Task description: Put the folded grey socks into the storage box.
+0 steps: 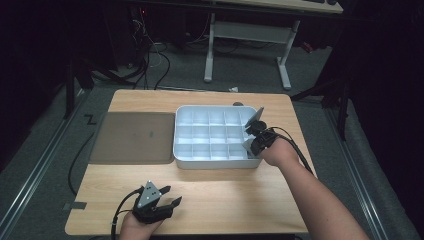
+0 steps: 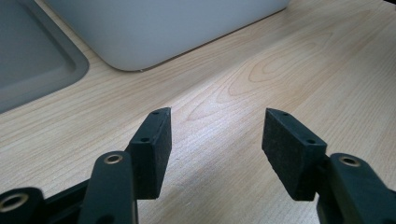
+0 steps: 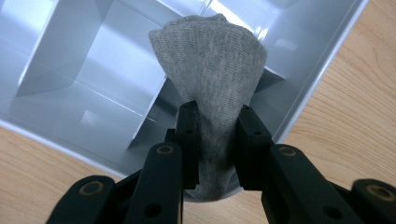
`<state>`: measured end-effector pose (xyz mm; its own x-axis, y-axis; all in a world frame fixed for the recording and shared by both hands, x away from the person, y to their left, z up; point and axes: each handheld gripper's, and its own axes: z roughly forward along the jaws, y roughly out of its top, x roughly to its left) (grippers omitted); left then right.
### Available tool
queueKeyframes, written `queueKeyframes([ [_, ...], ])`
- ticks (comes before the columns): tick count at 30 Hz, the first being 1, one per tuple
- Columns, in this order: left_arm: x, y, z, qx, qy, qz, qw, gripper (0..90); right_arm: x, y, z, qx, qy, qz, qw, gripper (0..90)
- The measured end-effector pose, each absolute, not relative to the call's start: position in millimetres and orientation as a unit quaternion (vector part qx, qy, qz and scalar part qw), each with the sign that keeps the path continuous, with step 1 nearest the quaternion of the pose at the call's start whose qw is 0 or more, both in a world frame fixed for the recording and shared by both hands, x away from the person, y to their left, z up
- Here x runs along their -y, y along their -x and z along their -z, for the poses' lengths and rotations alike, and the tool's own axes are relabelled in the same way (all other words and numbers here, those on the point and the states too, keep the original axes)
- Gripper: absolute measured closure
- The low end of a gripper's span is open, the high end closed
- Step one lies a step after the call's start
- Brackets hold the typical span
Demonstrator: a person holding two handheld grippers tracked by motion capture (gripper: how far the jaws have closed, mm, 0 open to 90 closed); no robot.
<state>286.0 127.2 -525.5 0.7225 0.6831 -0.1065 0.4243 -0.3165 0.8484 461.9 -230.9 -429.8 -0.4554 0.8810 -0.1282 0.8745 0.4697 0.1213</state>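
A white tray (image 1: 215, 164) divided into several small compartments stands on the wooden table (image 1: 225, 200). My right gripper (image 1: 252, 136) hangs over the tray's right end, by the front-right corner compartments. In the right gripper view my right gripper (image 3: 218, 114) is shut on a folded grey knitted cloth (image 3: 210, 60), which fans out beyond the pads above a compartment of the tray (image 3: 322, 70). My left gripper (image 1: 172, 196) rests low near the table's front edge, left of centre. Seen up close, this left gripper (image 2: 217, 126) stands open with only bare wood between its pads.
A flat grey mat (image 1: 132, 136) with a raised rim lies against the tray's left side; its corner (image 2: 32, 65) and the tray's rounded corner (image 2: 163, 28) lie ahead of the left gripper. Beyond the table's far edge are a desk frame and cables on the floor.
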Motion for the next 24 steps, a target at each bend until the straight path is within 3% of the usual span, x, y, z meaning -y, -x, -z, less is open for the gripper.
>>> queueKeyframes([
  [24, -126, -286, 527, -0.345, -0.803, -0.133, 0.468, 43.3, 223, -469, 456, -0.857, -0.508, 0.018, 0.077, 75.1],
])
